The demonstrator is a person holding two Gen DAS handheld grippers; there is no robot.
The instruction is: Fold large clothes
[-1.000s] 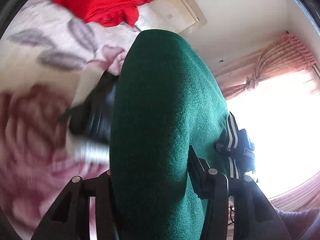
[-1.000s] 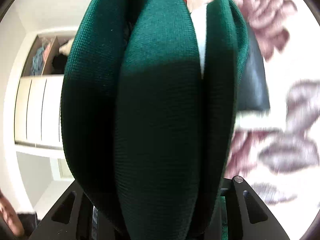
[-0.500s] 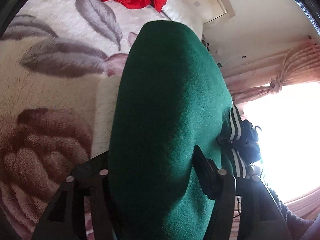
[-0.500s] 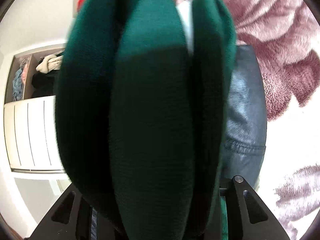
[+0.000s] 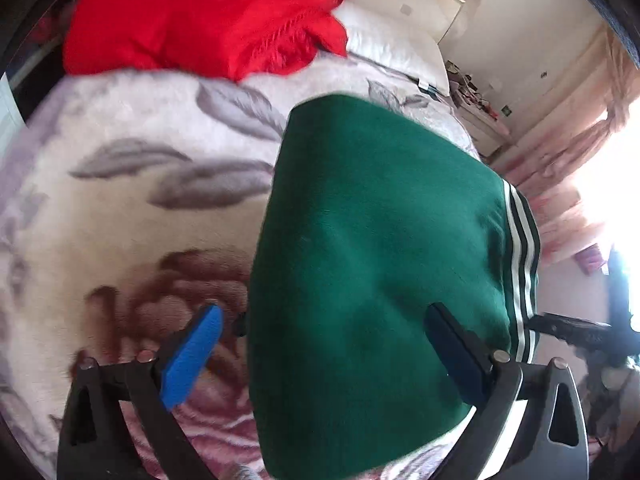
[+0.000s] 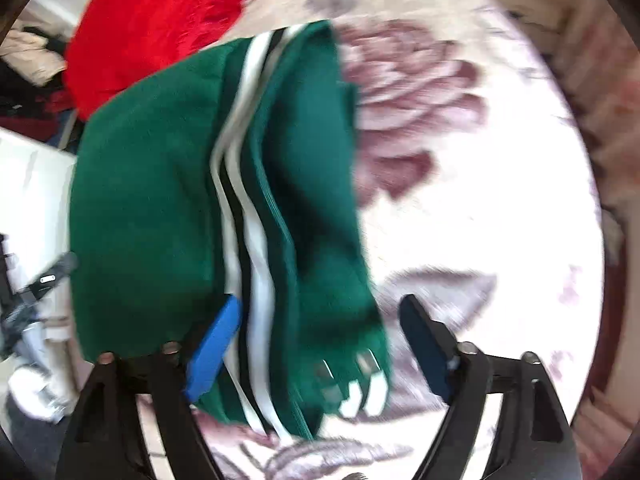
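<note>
A folded dark green garment (image 5: 372,264) with white and black stripes lies on the floral blanket (image 5: 132,200). My left gripper (image 5: 324,320) is open, its blue-padded fingers (image 5: 192,352) spread on either side of the garment's near end. In the right wrist view the same green garment (image 6: 168,200) shows its striped edge. My right gripper (image 6: 324,320) is open too, with the garment's near end between its fingers (image 6: 216,344). The right wrist view is blurred.
A red garment (image 5: 208,16) lies heaped at the far end of the blanket, also in the right wrist view (image 6: 160,12). A white pillow (image 5: 392,52) sits beyond it. Pink curtains (image 5: 560,160) and a bright window are at the right. White drawers (image 6: 28,184) stand left.
Both grippers have opened and let go of the green garment. It now rests folded on the blanket instead of being held up in front of the cameras.
</note>
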